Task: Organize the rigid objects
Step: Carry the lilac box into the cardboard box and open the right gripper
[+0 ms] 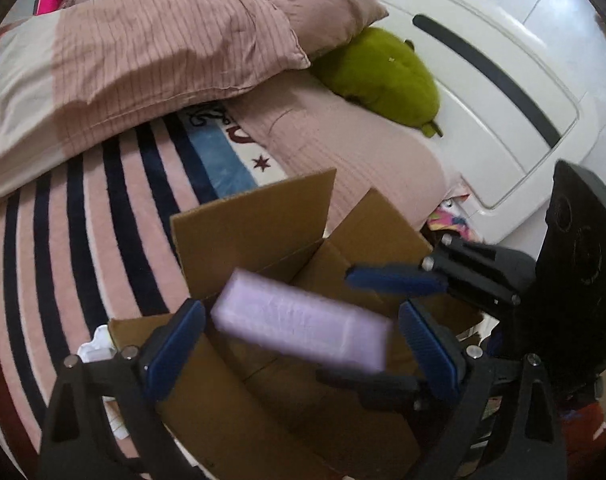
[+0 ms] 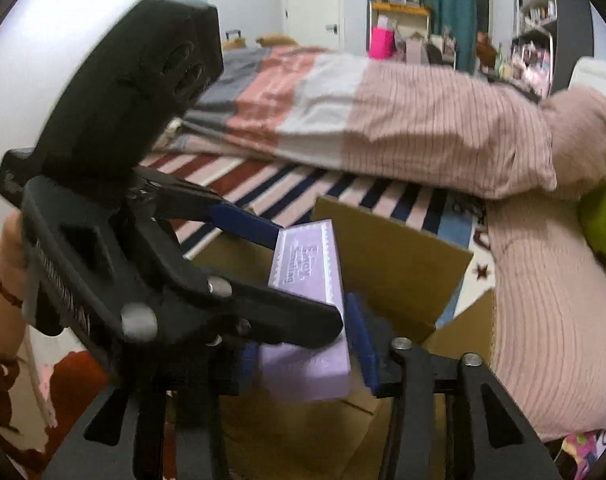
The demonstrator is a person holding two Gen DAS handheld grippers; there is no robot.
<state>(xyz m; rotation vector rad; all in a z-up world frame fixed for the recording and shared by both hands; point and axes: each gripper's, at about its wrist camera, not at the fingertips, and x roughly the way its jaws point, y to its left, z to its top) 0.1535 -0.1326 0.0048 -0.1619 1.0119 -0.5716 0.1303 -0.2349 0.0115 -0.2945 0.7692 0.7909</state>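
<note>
A long lilac box point(image 1: 303, 322) with printed lettering hangs over an open cardboard box point(image 1: 263, 236) on the bed. My left gripper point(image 1: 301, 344) is open, its blue pads on either side of the lilac box without clearly touching it. My right gripper point(image 2: 309, 356) is shut on the lilac box point(image 2: 307, 276) at its near end. In the right wrist view the left gripper's fingers point(image 2: 247, 222) reach around the far end of the box. In the left wrist view the right gripper's blue finger point(image 1: 395, 280) comes in from the right.
The cardboard box point(image 2: 387, 264) stands on a striped blanket point(image 1: 63, 240). A folded pink striped duvet point(image 1: 143, 64) and a green plush point(image 1: 383, 76) lie behind it. A white headboard point(image 1: 483, 80) is at the right. A white object point(image 1: 97, 346) lies left of the box.
</note>
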